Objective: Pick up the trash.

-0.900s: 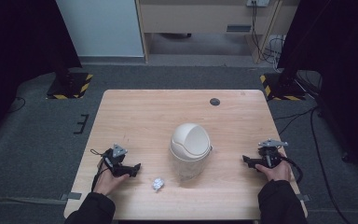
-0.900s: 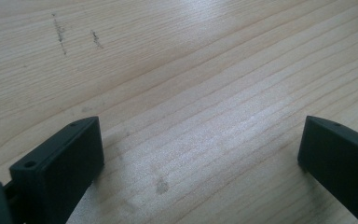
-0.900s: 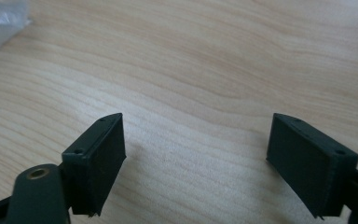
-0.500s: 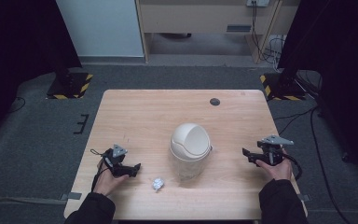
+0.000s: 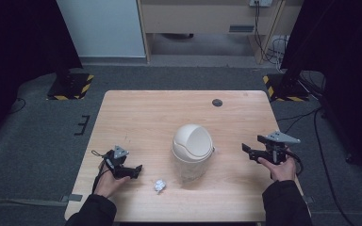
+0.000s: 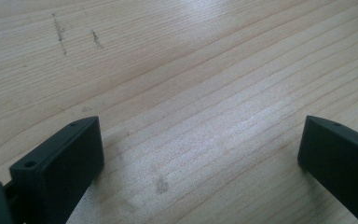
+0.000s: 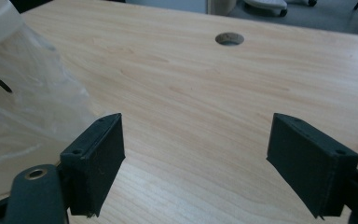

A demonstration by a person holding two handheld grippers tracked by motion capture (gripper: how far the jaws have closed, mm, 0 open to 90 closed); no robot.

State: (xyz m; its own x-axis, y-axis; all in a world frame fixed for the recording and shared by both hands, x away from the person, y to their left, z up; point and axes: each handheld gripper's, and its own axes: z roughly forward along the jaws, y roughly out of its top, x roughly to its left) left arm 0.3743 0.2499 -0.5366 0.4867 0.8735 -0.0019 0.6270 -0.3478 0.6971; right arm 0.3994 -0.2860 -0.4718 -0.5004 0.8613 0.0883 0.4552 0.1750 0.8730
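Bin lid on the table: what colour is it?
Cream, an off-white; the domed lid shows best in the high view.

The right gripper (image 7: pixel 196 163) hangs over the wooden table (image 7: pixel 205 93) with its two black jaws spread wide and only bare wood between them. At the left edge stands a bin (image 7: pixel 23 107) with a clear plastic liner and a cream lid at the top corner, just beside the left jaw; whether they touch cannot be told. Farther off, a round hole (image 7: pixel 229 38) sits in the tabletop, with grey floor beyond the far edge.
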